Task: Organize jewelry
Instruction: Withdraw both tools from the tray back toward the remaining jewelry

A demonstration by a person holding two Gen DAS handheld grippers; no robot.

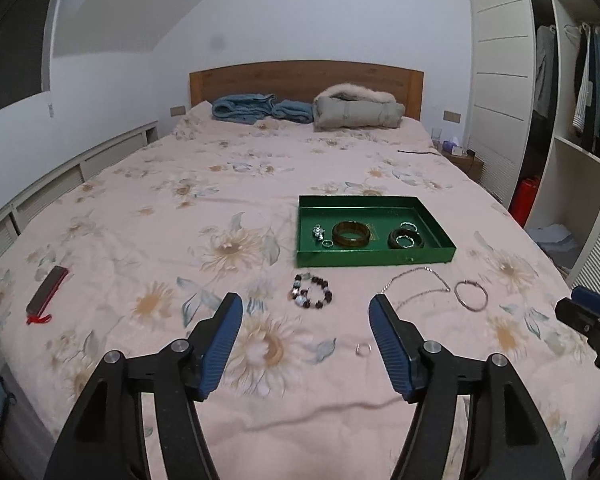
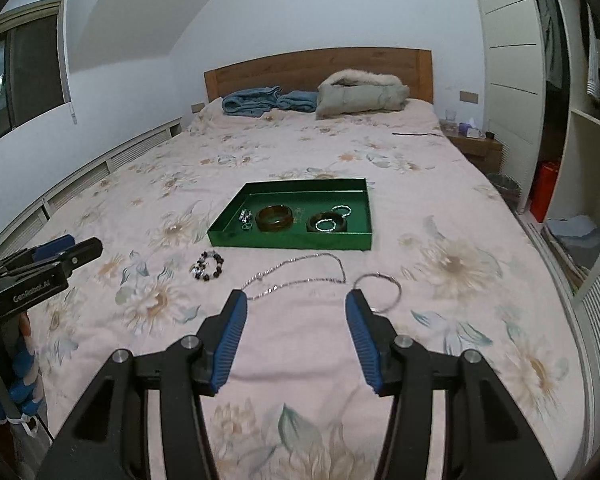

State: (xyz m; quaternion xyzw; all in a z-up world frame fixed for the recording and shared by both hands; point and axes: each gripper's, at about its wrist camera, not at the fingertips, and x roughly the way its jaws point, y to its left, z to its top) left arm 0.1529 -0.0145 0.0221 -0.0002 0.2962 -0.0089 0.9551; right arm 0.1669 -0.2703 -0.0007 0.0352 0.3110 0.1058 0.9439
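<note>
A: What lies ahead of the tongs?

B: A green tray (image 1: 374, 257) well beyond both, holding bangles. Nearer, a silver necklace (image 2: 296, 276) just past the right gripper (image 2: 296, 306), a thin bangle (image 2: 380, 291) at its right tip, a beaded bracelet (image 1: 311, 290) ahead of the left gripper (image 1: 306, 314), and a small ring (image 1: 363, 349) between its fingers.

A: Jaws?

B: Both spread wide, empty. The chain looks limp and slippery, so pinch a bunched length. The ring looks tiny and hard, so nip its rim.

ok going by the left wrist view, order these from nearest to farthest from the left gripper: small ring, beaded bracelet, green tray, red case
From the left gripper:
1. Small ring, on the bedspread just inside its right finger.
2. Beaded bracelet, just ahead, between the fingertips.
3. Green tray, farther ahead and to the right.
4. Red case, far left.
</note>
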